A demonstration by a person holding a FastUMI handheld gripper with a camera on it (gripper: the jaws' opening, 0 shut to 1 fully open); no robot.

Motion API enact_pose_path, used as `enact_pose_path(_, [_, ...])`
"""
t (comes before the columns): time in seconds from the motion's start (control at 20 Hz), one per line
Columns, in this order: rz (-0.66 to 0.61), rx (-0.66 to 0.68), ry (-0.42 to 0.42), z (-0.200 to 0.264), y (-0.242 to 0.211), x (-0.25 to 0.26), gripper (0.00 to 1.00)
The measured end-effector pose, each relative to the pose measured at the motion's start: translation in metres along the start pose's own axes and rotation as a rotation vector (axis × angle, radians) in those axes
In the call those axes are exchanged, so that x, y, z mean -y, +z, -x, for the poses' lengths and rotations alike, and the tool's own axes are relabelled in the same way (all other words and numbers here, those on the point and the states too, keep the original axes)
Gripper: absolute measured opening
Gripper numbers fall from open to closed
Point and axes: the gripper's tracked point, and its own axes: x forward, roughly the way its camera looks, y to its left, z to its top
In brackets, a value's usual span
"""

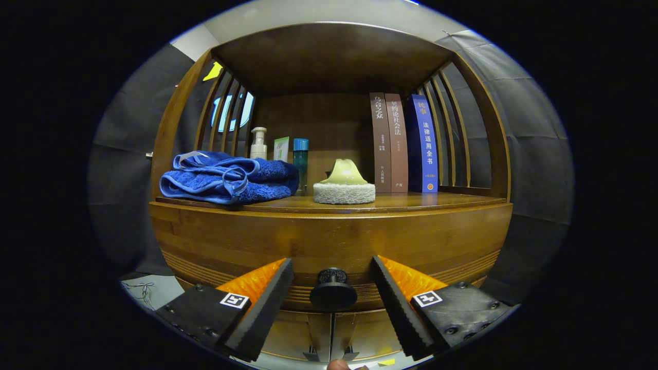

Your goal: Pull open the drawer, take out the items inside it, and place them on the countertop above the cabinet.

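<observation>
The gripper (332, 288) points level at the drawer (329, 246) front in the lower middle of the frame, fingers spread wide on either side of the black knob (333, 291), not touching it. On the worktop (411, 201) above: one blue towel (226, 177), three books (403, 144), one sponge (344, 187), two bottles (258, 144).

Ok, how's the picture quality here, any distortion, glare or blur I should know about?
Gripper view: strong fisheye bending, so the countertop edge and drawer front bow; soft glare on the countertop near the books; shelf interior dim; the open tool, straddling the drawer knob, looks sharp, with no motion blur.
</observation>
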Motion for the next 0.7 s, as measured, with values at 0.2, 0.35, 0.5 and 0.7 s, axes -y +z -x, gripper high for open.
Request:
enact_pose_path(0.2, [-0.002,-0.002,0.001,0.000,0.001,0.000,1.00])
enact_pose_path(0.35, [0.005,-0.009,0.003,0.007,-0.001,0.001,1.00])
enact_pose_path(0.5, [0.019,0.018,0.008,0.020,0.012,-0.001,1.00])
enact_pose_path(0.7, [0.010,0.025,0.006,0.052,0.026,0.002,0.99])
